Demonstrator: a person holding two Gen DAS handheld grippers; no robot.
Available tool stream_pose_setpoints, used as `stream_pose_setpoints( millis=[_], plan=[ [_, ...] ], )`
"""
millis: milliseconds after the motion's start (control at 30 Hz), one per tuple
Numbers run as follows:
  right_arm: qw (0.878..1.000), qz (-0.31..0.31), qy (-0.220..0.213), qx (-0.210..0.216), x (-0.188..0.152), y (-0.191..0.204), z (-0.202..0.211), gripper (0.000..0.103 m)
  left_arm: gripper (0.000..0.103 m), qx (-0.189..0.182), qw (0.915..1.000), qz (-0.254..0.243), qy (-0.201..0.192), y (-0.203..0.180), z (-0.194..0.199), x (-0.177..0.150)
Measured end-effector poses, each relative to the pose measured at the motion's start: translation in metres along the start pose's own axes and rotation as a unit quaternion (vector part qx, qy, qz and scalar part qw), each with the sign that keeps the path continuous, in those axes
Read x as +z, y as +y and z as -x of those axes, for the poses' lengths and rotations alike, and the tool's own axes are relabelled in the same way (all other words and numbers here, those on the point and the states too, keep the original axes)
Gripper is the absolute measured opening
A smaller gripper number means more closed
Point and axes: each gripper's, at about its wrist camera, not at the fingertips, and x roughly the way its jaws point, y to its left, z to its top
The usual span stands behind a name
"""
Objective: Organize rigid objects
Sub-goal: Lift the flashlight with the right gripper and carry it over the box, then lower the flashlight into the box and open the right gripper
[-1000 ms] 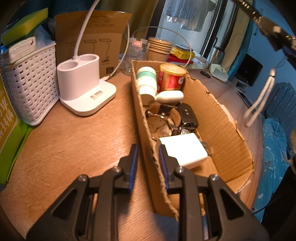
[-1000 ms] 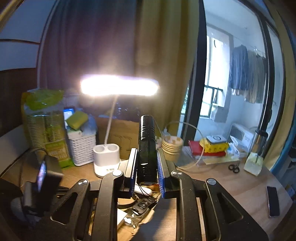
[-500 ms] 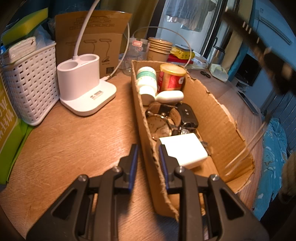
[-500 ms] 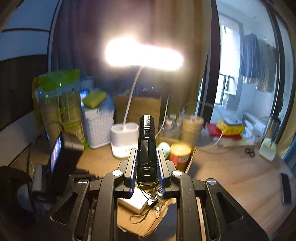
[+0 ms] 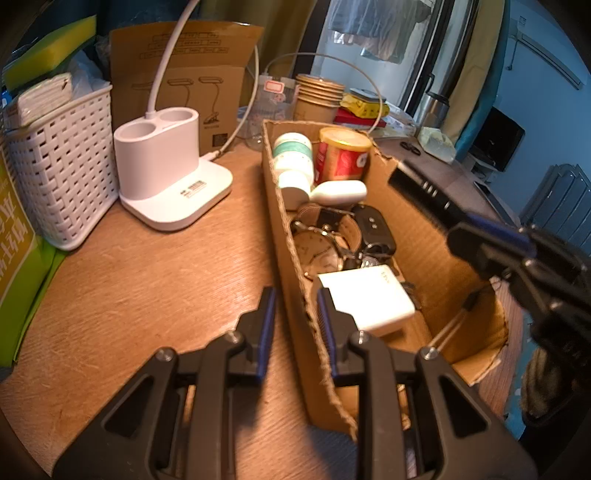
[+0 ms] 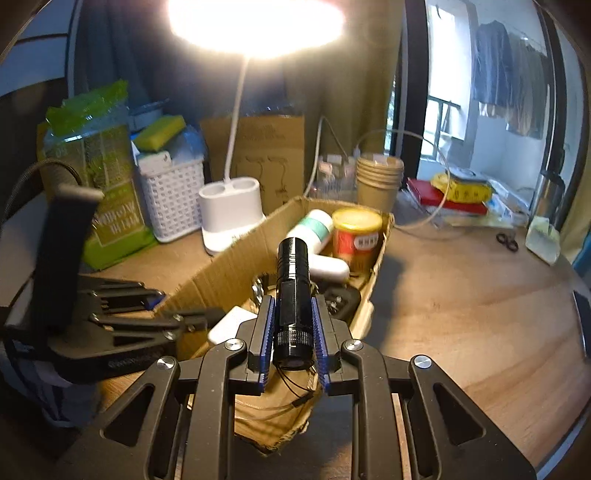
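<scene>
A torn cardboard box (image 5: 436, 236) lies on the wooden desk. It holds a white bottle (image 5: 293, 155), a red can (image 5: 343, 157), a watch (image 5: 319, 253), a car key (image 5: 373, 229) and a white charger (image 5: 369, 299). My left gripper (image 5: 293, 317) is shut on the box's near wall (image 5: 295, 258). My right gripper (image 6: 291, 321) is shut on a black flashlight (image 6: 291, 273) and holds it over the box (image 6: 221, 273). The flashlight (image 5: 424, 194) also shows in the left wrist view, above the box's right side.
A white lamp base (image 5: 166, 170) and a white basket (image 5: 62, 162) stand left of the box. Paper cups (image 5: 319, 98), books and scissors (image 6: 508, 242) lie behind it. Green packets (image 6: 107, 195) stand at the left. The lit lamp head (image 6: 255, 22) hangs overhead.
My right gripper has tilted down and come lower over the box with the flashlight, now entering the left wrist view from the right. My left gripper has stayed on the box wall.
</scene>
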Motion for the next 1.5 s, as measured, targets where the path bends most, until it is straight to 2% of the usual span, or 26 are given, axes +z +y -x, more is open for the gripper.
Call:
stream_pose_setpoints(
  millis=[267,633,767,967,1133,1267,1500],
  plan=[
    [0.999,0.023,0.029,-0.04,-0.005,0.002,-0.013,0.021,0.024,-0.001,1.0,0.0,0.0,0.0,0.001,0.0],
    [0.993,0.076,0.038,-0.086,-0.01,0.02,-0.023,0.021,0.024,0.0,1.0,-0.001,0.0,-0.001,0.001,0.0],
    [0.994,0.07,0.036,-0.076,-0.01,0.019,-0.022,0.022,0.024,0.0,1.0,0.0,0.0,-0.001,0.001,0.0],
    [0.996,0.057,0.031,-0.06,-0.012,0.017,-0.02,0.028,0.024,0.0,1.0,0.0,0.0,0.0,0.002,0.001],
    [0.998,0.043,0.022,-0.044,-0.012,0.015,-0.015,0.036,0.024,0.0,1.0,0.0,0.0,-0.001,0.002,0.001],
    [0.999,0.032,0.015,-0.039,-0.012,0.014,-0.01,0.043,0.024,0.0,1.0,0.0,0.0,0.0,0.002,0.001],
    [0.998,0.021,0.013,-0.051,-0.011,0.011,0.001,0.045,0.024,0.002,1.0,-0.001,-0.001,0.0,0.002,0.001]
  ],
)
